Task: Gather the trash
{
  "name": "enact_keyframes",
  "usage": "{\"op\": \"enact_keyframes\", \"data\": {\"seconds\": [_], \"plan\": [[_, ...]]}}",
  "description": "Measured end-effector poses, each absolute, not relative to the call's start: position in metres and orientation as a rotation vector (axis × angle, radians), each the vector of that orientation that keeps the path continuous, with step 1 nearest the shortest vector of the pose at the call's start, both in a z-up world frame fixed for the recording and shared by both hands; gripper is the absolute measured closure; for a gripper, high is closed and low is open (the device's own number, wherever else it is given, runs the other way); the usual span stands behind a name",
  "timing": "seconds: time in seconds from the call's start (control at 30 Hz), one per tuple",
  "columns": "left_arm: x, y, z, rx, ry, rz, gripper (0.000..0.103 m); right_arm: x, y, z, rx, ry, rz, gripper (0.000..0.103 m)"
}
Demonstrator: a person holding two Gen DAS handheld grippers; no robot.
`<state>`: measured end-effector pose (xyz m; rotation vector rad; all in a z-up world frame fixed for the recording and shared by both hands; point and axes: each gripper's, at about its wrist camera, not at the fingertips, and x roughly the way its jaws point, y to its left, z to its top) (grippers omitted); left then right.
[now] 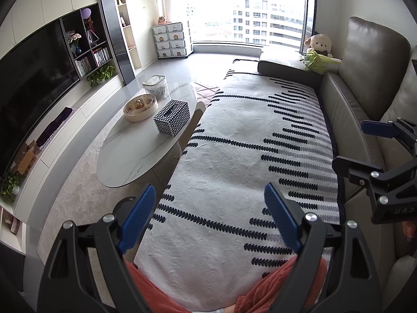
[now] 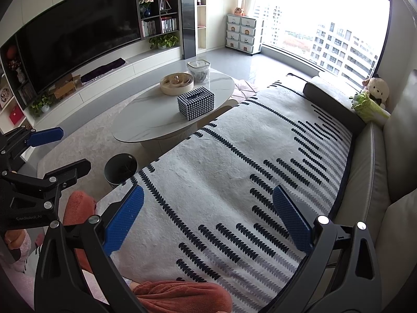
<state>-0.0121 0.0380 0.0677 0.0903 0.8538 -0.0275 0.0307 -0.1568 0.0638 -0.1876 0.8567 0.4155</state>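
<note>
Left wrist view: your left claw [image 1: 211, 203] gapes empty over the patterned blanket [image 1: 234, 135]; your right claw [image 2: 208, 208] likewise, bin [image 2: 120, 168] beside the bench [image 2: 146, 127].

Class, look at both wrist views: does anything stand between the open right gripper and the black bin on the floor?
Nothing visible does. The right gripper hangs open over the patterned blanket; the black bin stands at the blanket's edge by the coffee table. No trash shows.
</note>
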Motion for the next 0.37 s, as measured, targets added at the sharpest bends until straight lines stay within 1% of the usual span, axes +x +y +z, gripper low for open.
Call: {"op": "enact_keyframes", "data": {"seconds": [0.17, 0.37], "plan": [[-0.0133, 0.0405, 0.0667, 0.058, 0.855, -0.041, 0.018, 0.0301, -0.1553, 0.0652, -0.189, 0.857, 0.416, 0.007], [-0.0165, 0.0383, 0.062, 0.095, 0.867, -0.044, 0.018, 0.0295, -0.1558, 0.0649, -0.188, 0.856, 0.417, 0.007]]}}
